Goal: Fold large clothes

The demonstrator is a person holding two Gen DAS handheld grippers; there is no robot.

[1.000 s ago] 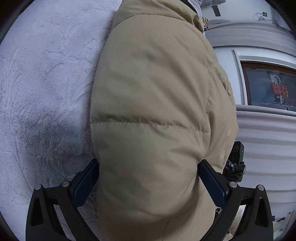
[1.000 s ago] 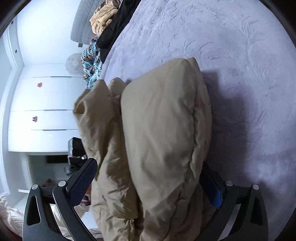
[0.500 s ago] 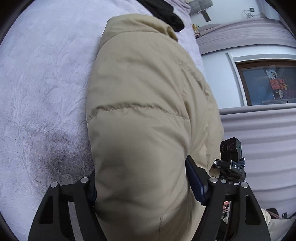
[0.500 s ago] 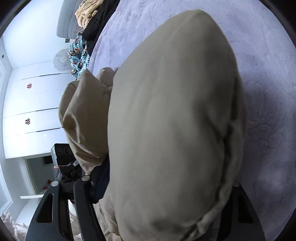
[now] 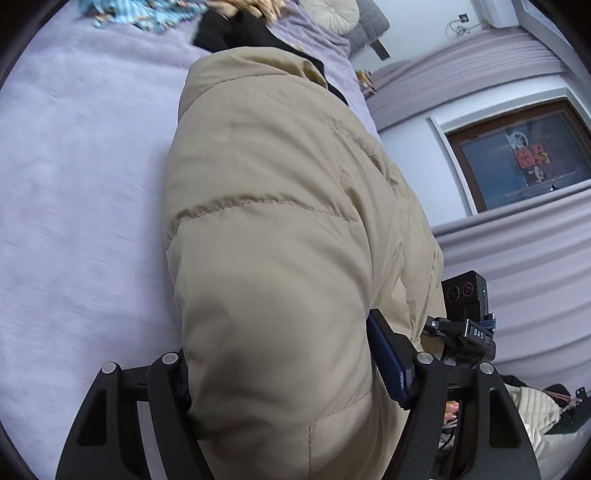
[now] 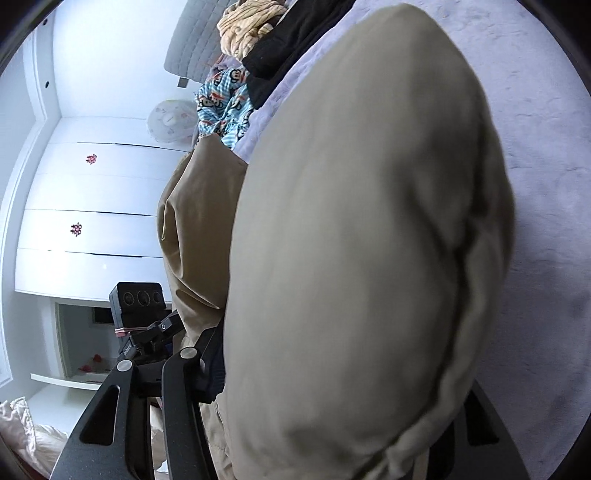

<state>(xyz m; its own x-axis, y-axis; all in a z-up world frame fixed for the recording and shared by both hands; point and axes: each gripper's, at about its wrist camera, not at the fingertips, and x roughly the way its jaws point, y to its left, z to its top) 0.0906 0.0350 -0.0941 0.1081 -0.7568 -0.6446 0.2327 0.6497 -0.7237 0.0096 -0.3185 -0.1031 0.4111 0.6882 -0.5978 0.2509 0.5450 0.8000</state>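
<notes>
Bedspread [image 5: 74,184] of lilac plush lay at the left, with no container anywhere in sight. Over it hung the beige puffer jacket [image 5: 280,229], a thick fold pinched by the left gripper [image 5: 280,373], whose jaws had just been closing. The right gripper [image 6: 332,369] had likewise just been closing and squeezed another padded fold. Beyond the jacket sat a black garment [image 5: 243,29] and a blue patterned cloth [image 6: 221,107]; the jacket blocked most else.
</notes>
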